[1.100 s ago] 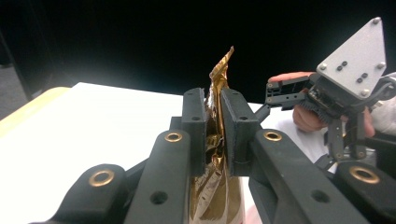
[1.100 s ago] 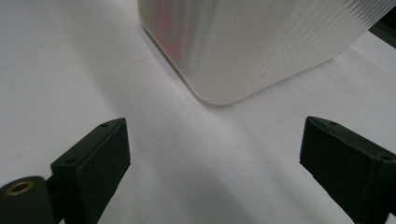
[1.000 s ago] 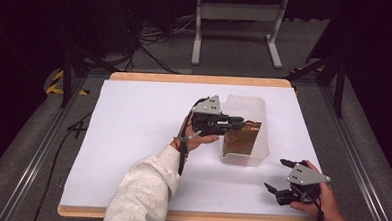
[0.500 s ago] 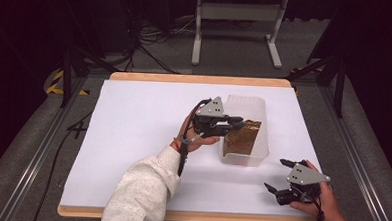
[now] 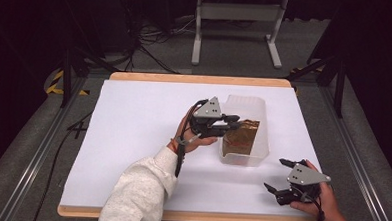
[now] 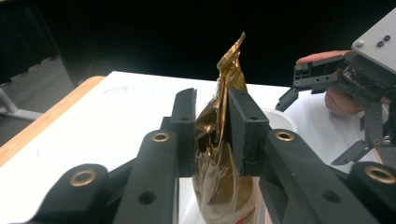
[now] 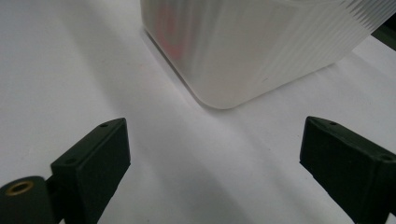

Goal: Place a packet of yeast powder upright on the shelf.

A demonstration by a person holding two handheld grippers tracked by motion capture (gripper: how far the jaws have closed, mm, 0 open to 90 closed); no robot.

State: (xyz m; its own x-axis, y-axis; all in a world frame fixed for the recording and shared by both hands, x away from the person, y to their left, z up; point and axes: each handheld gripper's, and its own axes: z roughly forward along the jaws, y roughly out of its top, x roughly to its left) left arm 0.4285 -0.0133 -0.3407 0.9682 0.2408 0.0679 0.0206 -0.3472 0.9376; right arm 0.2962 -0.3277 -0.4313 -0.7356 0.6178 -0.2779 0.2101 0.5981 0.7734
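— Over toward the right edge of the table (image 5: 133,118), the left gripper (image 5: 232,124) is reaching into the translucent plastic bin (image 5: 258,112), and its jaws are pinching the top of a gold foil pouch (image 5: 242,137).

— Clenched on it for sure?

— The left gripper view is making that plain: both black jaws are pressing flat against the crumpled foil, with the pouch's torn tip (image 6: 232,51) poking up above them and its body hanging down between them. The pouch is sitting inside the bin, at the bin's near end, roughly upright.

— And the other hand?

— Down at the near right corner, the right gripper (image 5: 276,178) is hovering low over the white cover, jaws spread wide and gripping nothing. Its own view is looking at a rounded corner of the bin (image 7: 224,51) just ahead, well clear of both jaws.

— Anything red in that bin?

— A reddish tint is showing through the wall, possibly print on the pouch; it's too blurred to call.
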